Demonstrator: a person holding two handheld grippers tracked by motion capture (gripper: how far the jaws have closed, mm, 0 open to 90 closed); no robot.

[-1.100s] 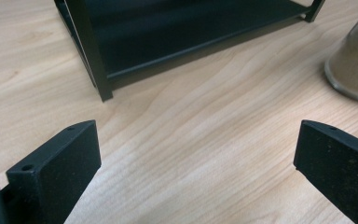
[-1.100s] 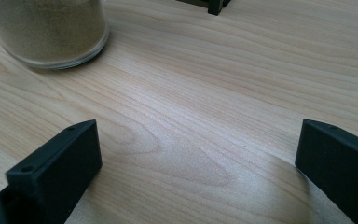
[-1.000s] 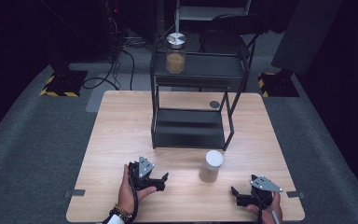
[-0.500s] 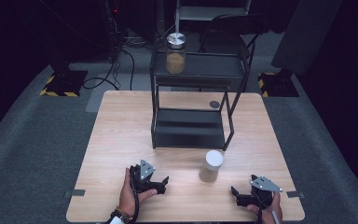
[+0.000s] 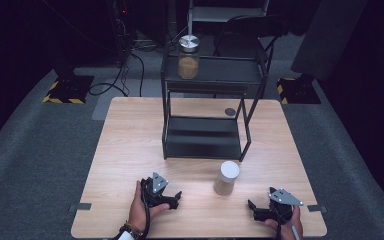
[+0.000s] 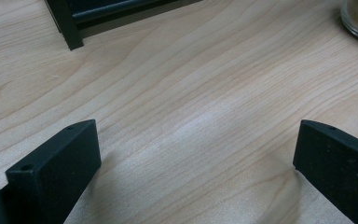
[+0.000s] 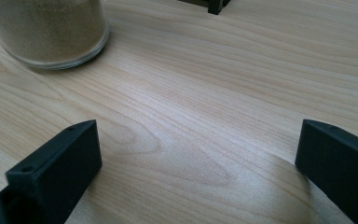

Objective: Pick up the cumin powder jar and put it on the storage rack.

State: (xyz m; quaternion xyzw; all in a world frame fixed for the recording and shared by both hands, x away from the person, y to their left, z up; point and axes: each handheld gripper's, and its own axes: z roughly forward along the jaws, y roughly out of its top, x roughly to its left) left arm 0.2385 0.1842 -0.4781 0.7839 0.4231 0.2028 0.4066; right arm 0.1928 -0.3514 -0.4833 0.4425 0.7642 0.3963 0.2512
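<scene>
On wood table [image 5: 130, 150] | black rack [image 5: 205, 135] | grey carpet [image 5: 40, 150] | dark room

Each black two-jaw left gripper [image 5: 176, 199] and right gripper [image 5: 252, 210] is topped by a grey three-cornered plate. Small screw holes are seen in the blocky jaws. A beaded bracelet [image 5: 130, 230] is worn.

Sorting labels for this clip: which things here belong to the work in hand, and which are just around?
In the job:
jar with the white lid
left hand-held gripper, open
right hand-held gripper, open

Just around:
black shelf rack
jar with the metal lid on its top shelf
dark disc
</scene>
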